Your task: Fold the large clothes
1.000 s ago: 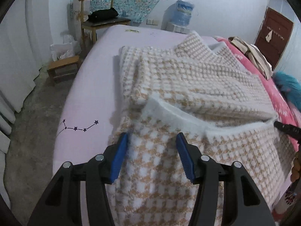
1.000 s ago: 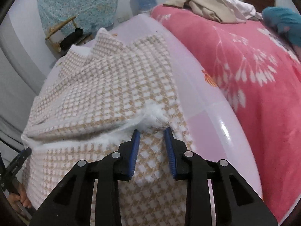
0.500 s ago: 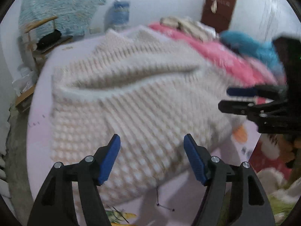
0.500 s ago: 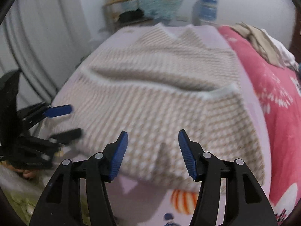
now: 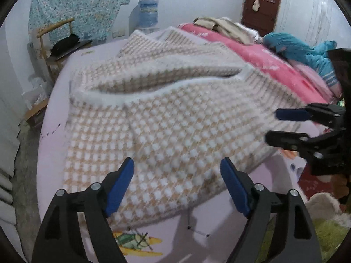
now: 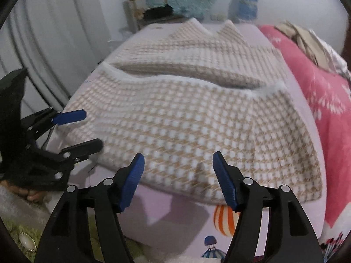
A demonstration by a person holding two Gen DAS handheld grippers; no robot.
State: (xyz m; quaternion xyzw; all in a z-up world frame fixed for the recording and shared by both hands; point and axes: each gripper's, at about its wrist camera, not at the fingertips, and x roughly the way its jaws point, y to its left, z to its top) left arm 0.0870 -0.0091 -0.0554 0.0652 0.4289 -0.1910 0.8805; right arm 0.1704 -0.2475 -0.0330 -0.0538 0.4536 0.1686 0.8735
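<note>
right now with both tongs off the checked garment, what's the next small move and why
Probably lower both tongs to the near hem of the tan-and-white checked fleece garment. The left tongs and right tongs are opening with nothing between them, and one fold already lies across it on the lilac bedsheet.

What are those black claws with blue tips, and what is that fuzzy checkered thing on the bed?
Those are two grabbing tools that a person holds, one in each hand. Each has a small camera looking out along its fingers, so you get two pictures. One picture is from the left claw, the other from the right claw. Each picture also shows the other claw at its edge. The fuzzy thing is a large tan-and-white checkered garment, already folded over once, lying on a pale purple sheet. Both claws are opening and hold nothing. Beside it lies a pink blanket.
</note>
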